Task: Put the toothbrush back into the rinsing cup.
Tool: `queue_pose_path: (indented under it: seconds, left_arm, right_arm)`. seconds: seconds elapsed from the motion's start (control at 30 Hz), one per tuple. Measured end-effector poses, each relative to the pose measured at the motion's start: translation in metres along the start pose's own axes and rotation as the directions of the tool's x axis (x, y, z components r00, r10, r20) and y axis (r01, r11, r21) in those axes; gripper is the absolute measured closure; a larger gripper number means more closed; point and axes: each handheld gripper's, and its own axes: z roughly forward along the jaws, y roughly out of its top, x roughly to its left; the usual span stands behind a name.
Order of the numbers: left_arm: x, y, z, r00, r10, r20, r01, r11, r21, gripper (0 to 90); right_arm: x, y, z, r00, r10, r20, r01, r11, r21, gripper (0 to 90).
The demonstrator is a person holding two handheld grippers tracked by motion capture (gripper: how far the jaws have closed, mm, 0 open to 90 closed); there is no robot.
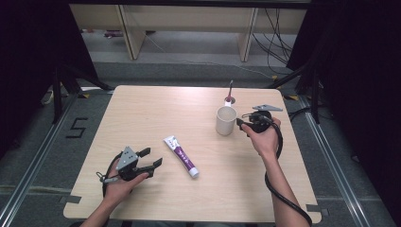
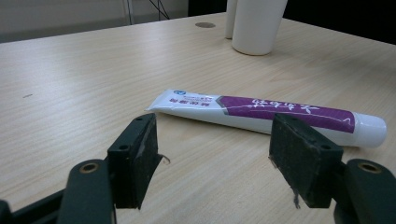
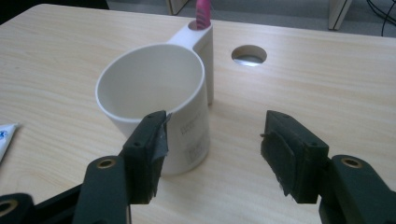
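1. Left gripper (image 2: pixel 212 154) sits closest to the lens in the left gripper view, jaws spread wide, nothing between them, low over the table (image 2: pixel 70 70).
2. Toothpaste tube (image 2: pixel 261 114) lies flat just beyond those jaws, not touched. In the high view the tube (image 1: pixel 181 155) is near the table middle, right of the left gripper (image 1: pixel 152 158).
3. Tube long axis: in the high view it runs diagonally, crimped flat end toward the far left, white cap toward the near right. In the left gripper view it lies crosswise to the jaws, cap on the right.
4. Right gripper (image 3: pixel 212 154) has jaws apart, empty, with one pad beside the wall of the white cup (image 3: pixel 156 109). In the high view the right gripper (image 1: pixel 243 124) is just right of the cup (image 1: pixel 226 119).
5. Pink toothbrush (image 3: pixel 203 13) stands in the cup's side holder, upright.
6. Step judged: approach, pre-grasp on both things; nothing lifted yet.
7. Next move likely calls for the left gripper to advance so the tube body falls between its pads, then close across the narrow width; the right gripper must straddle the cup wall or its holder first.
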Motion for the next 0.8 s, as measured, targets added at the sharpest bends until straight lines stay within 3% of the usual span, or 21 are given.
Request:
queue_pose_path:
  seconds: [0.03,0.1,0.13,0.3,0.43,0.47,0.5,0.53,0.57,0.7,0.73,0.77,0.8]
  left_arm:
    - [0.000,0.000,0.000,1.0000,-0.001,0.000,0.001,1.0000,0.000,32.5]
    - [0.000,0.000,0.000,1.0000,0.000,0.000,0.000,1.0000,0.001,32.5]
    - [0.000,0.000,0.000,1.0000,0.001,0.001,-0.001,1.0000,0.000,32.5]
    - [-0.001,0.000,0.000,1.0000,0.005,-0.001,-0.005,1.0000,0.003,32.5]
    - [-0.001,0.000,0.000,0.9999,0.011,0.000,-0.011,0.9999,0.003,32.6]
    - [-0.002,0.000,0.001,1.0000,0.008,0.001,-0.008,1.0000,0.000,32.6]
    - [-0.001,0.000,0.000,0.9999,0.013,0.000,-0.013,0.9999,0.005,32.6]
    - [-0.001,0.000,0.000,0.9999,0.013,0.000,-0.013,0.9999,0.006,32.6]
    - [-0.001,0.000,0.000,0.9999,0.013,0.000,-0.013,0.9999,0.005,32.6]
    - [-0.002,0.000,0.000,0.9999,0.015,-0.001,-0.015,0.9999,0.006,32.6]
    - [-0.002,0.000,0.001,0.9999,0.016,0.001,-0.016,0.9999,0.007,32.6]
    - [-0.002,0.000,0.001,0.9999,0.016,0.001,-0.016,0.9999,0.007,32.5]
    - [-0.001,0.000,0.000,0.9999,0.011,0.004,-0.011,0.9999,0.007,32.4]
  right_arm:
    - [-0.003,-0.003,-0.001,0.9996,-0.025,-0.009,0.025,0.9997,-0.005,41.0]
    - [-0.003,-0.009,-0.003,0.9998,-0.021,-0.003,0.021,0.9997,-0.008,41.0]
    - [-0.005,-0.012,-0.003,0.9989,-0.047,-0.001,0.047,0.9989,-0.007,41.0]
    - [0.000,-0.029,-0.007,0.9998,-0.018,-0.005,0.018,0.9997,0.018,41.2]
    - [0.000,-0.043,-0.008,0.9987,-0.051,-0.011,0.051,0.9980,0.038,41.2]
    - [0.001,-0.047,-0.008,0.9989,-0.038,-0.025,0.039,0.9984,0.040,41.2]
    - [0.001,-0.050,-0.007,0.9974,-0.068,-0.024,0.068,0.9971,0.033,41.2]
    - [0.005,-0.054,-0.007,0.9989,-0.037,-0.028,0.038,0.9986,0.037,41.3]
    - [0.005,-0.056,-0.007,0.9978,-0.060,-0.026,0.061,0.9975,0.036,41.3]
    - [0.009,-0.064,-0.010,0.9966,-0.073,-0.037,0.074,0.9969,0.027,41.6]
    - [0.014,-0.066,-0.013,0.9990,-0.033,-0.030,0.035,0.9986,0.039,41.9]
    - [0.014,-0.066,-0.013,0.9990,-0.033,-0.030,0.035,0.9986,0.039,41.9]
    - [0.014,-0.070,-0.012,0.9953,-0.073,-0.063,0.074,0.9971,0.014,41.9]
